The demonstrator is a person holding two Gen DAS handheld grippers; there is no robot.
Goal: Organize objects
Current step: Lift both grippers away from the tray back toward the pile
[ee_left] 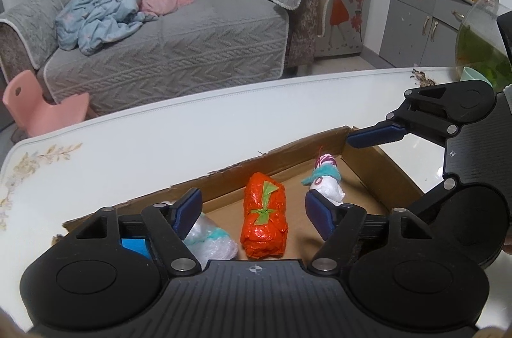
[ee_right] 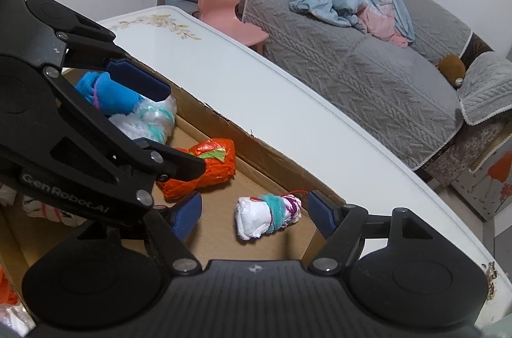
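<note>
The orange bundle (ee_left: pixel 264 216), tied with a green strip, lies on the floor of a shallow cardboard box (ee_left: pixel 224 178), low and centre in the left wrist view, right between the two fingers of the left tongs (ee_left: pixel 256 216); the pads stand clear of it on both sides, jaws apart and gripping nothing. To its right in that view is the white bundle (ee_left: pixel 326 181) with a teal band, close to the box's far right corner. At the lower left of the frame a clear bundle (ee_left: pixel 211 239) with teal in it sits half under the left finger. In the right wrist view the white bundle (ee_right: pixel 267 218) lies between the fingers of the right tongs (ee_right: pixel 256 216), again with space on either side, so these jaws are parted and empty too. The orange bundle (ee_right: pixel 200 168) shows left of centre there, partly behind the left tongs (ee_right: pixel 150 120), which reach in from the left edge. Above it, near the box's far wall, are the clear bundle (ee_right: pixel 156 117) and a blue bundle (ee_right: pixel 108 95). The box (ee_right: pixel 256 149) rests on a white desk (ee_left: pixel 128 139) with a floral print at its corner. Beyond the desk stand a pink chair (ee_left: pixel 38 111) and a grey sofa (ee_left: pixel 179 50) with a blue blanket (ee_left: pixel 108 15) heaped on it.
</note>
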